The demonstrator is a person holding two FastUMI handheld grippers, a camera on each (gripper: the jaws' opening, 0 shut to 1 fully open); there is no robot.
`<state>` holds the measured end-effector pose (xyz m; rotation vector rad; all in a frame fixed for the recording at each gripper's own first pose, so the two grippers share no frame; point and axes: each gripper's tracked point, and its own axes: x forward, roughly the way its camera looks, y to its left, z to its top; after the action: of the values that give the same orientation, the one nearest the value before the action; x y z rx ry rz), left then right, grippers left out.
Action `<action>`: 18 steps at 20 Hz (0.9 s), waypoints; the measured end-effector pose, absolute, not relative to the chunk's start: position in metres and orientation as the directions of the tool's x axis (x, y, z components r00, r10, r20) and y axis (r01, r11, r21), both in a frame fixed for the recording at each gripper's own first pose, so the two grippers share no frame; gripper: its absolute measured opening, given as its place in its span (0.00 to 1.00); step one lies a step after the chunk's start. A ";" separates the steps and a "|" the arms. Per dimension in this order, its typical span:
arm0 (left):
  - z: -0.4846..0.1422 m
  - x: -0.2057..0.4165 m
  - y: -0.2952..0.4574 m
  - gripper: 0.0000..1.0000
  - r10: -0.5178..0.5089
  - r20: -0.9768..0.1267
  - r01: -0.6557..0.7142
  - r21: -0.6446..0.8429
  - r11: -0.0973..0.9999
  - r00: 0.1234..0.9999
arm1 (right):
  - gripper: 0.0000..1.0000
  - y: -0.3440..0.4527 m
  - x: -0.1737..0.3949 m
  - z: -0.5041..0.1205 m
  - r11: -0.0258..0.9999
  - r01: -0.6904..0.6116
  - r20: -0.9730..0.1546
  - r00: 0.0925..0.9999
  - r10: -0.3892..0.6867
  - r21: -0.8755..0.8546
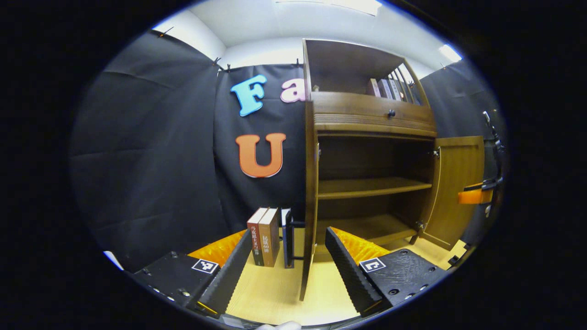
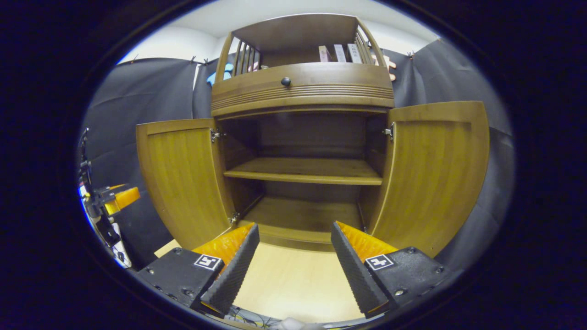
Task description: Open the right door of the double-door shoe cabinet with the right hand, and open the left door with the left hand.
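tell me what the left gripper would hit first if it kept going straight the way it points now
Probably the left door, which stands edge-on between the open fingers of the left gripper. Depth is hard to judge, so it could slip past toward the books beside the cabinet.

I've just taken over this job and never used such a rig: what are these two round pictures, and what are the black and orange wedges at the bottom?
Each picture comes from a fisheye camera riding on a handheld gripper that a person carries, one in each hand. The wedges are that gripper's own two fingers. In the left gripper view the left gripper is open and holds nothing; it faces the left door edge-on. Books stand on the pale table beside the cabinet. The right gripper view looks straight into the cabinet: the right gripper is also open and empty. Both doors, left and right door, stand wide open, showing a bare shelf.
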<state>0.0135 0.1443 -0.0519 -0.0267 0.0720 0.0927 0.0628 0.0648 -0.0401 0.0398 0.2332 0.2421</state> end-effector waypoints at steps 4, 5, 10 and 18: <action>-0.013 0.023 0.126 0.96 0.096 -0.019 -0.096 -0.030 0.995 0.995 | 1.00 0.052 0.063 -0.031 0.977 -0.200 -0.205 0.956 0.211 0.071; -0.005 0.027 0.121 0.87 0.099 -0.008 -0.099 -0.025 0.995 0.995 | 0.99 0.047 0.062 -0.029 0.980 -0.187 -0.202 0.959 0.199 0.074; 0.016 0.054 0.078 1.00 0.074 0.018 -0.074 -0.002 0.997 0.997 | 0.99 0.018 0.056 -0.021 0.991 -0.105 -0.176 0.977 0.119 0.087; -0.022 0.090 -0.029 0.94 -0.071 -0.043 0.071 0.003 0.997 0.997 | 0.99 -0.019 0.048 -0.022 0.993 0.010 -0.161 0.987 0.009 0.116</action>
<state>0.0902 -0.0287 -0.0220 0.0044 0.0431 -0.0715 0.0479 -0.0191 -0.0219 0.1170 0.1618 -0.0003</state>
